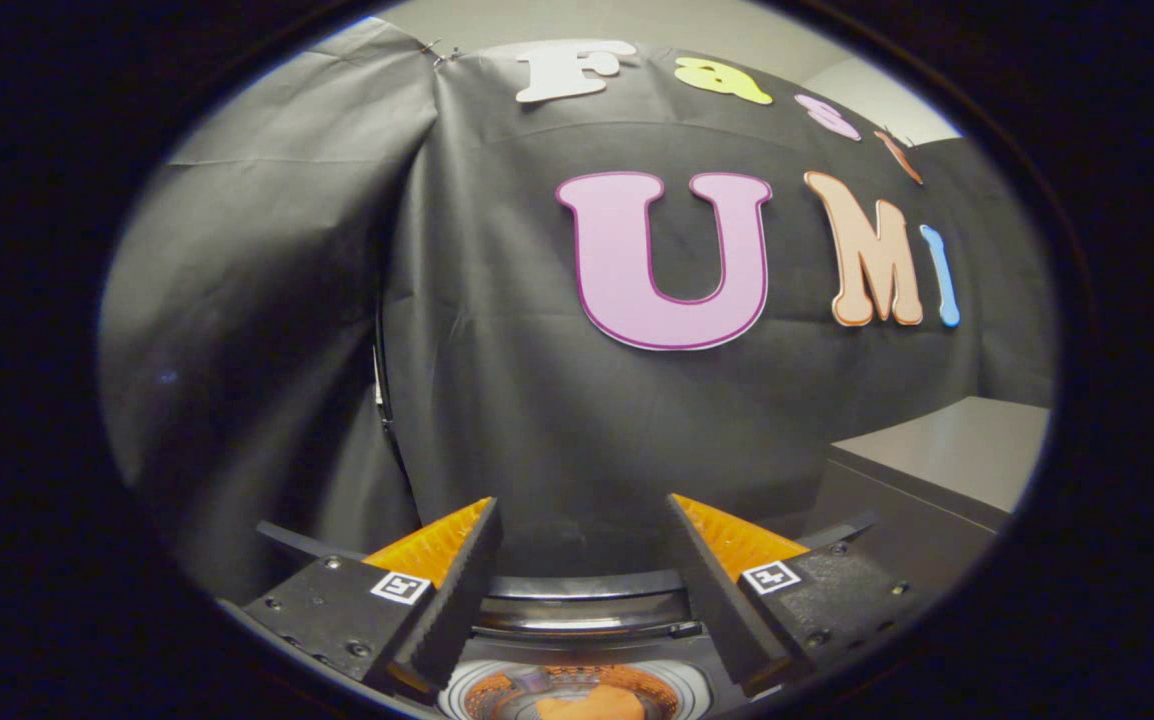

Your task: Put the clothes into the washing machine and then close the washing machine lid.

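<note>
My gripper (582, 515) stands open, its two fingers spread wide with nothing between them. Low between and beneath the fingers lies the washing machine's round opening (577, 690), with a chrome rim (577, 615) arching behind it. An orange piece of clothing (592, 703) rests inside the drum. The gripper hovers above the machine, pointed at the booth's cloth wall. The lid itself cannot be made out.
A grey-topped cabinet or counter (947, 455) stands to the right of the fingers, against the black cloth wall (497, 380). Its dark front face (887, 540) comes close to the right finger.
</note>
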{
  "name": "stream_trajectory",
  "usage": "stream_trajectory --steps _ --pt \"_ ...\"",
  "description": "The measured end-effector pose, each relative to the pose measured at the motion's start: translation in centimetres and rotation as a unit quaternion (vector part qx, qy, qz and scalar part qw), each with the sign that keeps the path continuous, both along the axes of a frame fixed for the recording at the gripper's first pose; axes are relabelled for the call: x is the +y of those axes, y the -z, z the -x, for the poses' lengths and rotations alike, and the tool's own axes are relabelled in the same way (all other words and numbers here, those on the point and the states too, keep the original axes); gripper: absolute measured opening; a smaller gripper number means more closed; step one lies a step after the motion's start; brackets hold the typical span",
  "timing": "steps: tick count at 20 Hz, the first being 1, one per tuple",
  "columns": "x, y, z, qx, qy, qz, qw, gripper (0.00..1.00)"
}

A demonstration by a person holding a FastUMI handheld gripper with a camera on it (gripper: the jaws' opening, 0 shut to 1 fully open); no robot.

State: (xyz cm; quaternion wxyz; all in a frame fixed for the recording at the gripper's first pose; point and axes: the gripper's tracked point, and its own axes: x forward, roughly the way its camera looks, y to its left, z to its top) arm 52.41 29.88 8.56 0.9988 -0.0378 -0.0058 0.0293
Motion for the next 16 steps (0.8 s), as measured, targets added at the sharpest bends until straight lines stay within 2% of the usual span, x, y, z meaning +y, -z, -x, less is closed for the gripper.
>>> stream_trajectory --steps 16 --pt "-0.09 -0.03 0.08 -0.021 -0.003 -0.004 1.0 0.98"
